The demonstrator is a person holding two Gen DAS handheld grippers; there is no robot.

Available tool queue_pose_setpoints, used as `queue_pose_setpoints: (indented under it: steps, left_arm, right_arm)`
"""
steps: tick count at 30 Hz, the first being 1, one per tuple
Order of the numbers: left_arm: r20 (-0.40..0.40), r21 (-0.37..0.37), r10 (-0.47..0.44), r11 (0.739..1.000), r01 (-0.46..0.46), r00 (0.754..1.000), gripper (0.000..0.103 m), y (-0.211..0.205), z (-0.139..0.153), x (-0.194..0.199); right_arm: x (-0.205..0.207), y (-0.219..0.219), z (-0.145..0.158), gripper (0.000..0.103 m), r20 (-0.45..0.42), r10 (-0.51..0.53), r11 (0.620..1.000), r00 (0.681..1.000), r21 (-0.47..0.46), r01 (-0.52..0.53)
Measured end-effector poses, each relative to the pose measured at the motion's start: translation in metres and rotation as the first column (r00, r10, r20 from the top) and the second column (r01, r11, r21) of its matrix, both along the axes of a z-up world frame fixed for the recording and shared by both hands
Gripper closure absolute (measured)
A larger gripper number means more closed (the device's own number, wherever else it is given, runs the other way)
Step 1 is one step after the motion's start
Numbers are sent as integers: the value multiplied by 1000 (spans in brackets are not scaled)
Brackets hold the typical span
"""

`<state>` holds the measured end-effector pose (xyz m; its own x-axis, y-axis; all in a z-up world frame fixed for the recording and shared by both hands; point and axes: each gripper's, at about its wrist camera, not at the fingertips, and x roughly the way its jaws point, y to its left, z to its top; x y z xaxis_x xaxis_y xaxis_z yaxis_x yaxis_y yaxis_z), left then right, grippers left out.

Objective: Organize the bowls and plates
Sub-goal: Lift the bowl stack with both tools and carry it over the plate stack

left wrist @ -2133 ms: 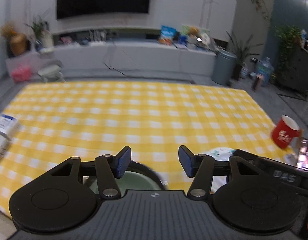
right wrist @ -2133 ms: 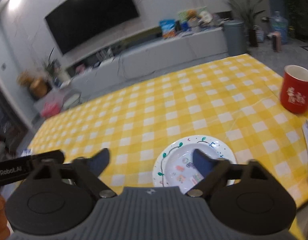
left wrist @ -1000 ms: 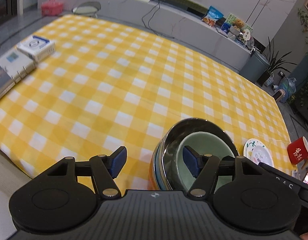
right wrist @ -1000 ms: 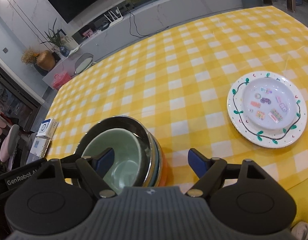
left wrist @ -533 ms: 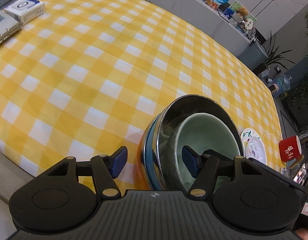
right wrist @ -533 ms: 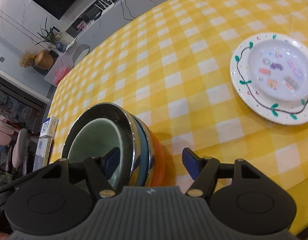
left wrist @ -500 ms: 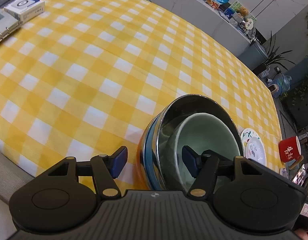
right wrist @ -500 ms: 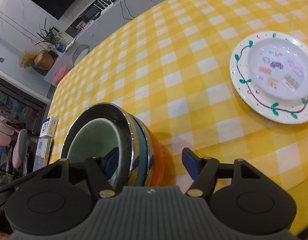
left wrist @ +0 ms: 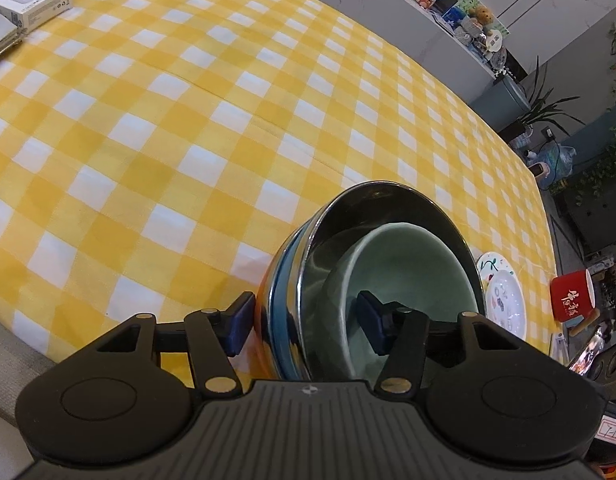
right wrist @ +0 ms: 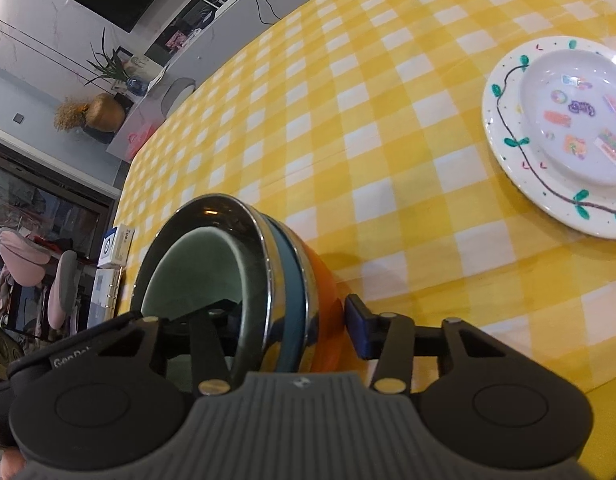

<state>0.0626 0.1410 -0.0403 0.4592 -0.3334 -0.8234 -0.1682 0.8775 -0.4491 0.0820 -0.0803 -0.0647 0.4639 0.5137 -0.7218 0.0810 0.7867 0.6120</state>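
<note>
Nesting inside one another, the stacked bowls (left wrist: 371, 280) are sitting at the near edge of the counter (left wrist: 188, 120), a pale green bowl (left wrist: 407, 276) innermost, then steel, blue and orange shells. Both tongs are now straddling the stack's walls, having dropped from hovering above it a second ago. The left tongs (left wrist: 308, 322) are spread, one finger outside the orange wall and one inside the green bowl; the right tongs (right wrist: 292, 320) are likewise spread across the opposite wall (neither is pinching yet). That is suggesting a two-handed lift of the whole stack is next. The decorated plate (right wrist: 563, 136) is lying well apart to the right, near a red mug (left wrist: 573, 295).
</note>
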Motion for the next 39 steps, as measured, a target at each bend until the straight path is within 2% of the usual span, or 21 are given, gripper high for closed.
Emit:
queue_pose_setpoints:
  steps: [15,21,29,39]
  left_arm:
    - [1,-17,1,1000,-1,1000,45,-1,1,-2]
    - [16,-11,0,1000,0,1000,45,-8,11,-8]
    - [56,-17,-14,1000,15,998,45,-38,32,-14]
    - [85,-43,-44,998,48,995,45,-97,51,-2]
  right_arm:
    - [-3,-9,-2,59,-17,-7,999,1000,34,8]
    - [-12,-21,4,59,-14,-20,998,1000,55,21]
    - [-23,-50,30,59,36,-35,998,999,48,33]
    - [-21,-113,57,60,59,-38,999,998,33,36]
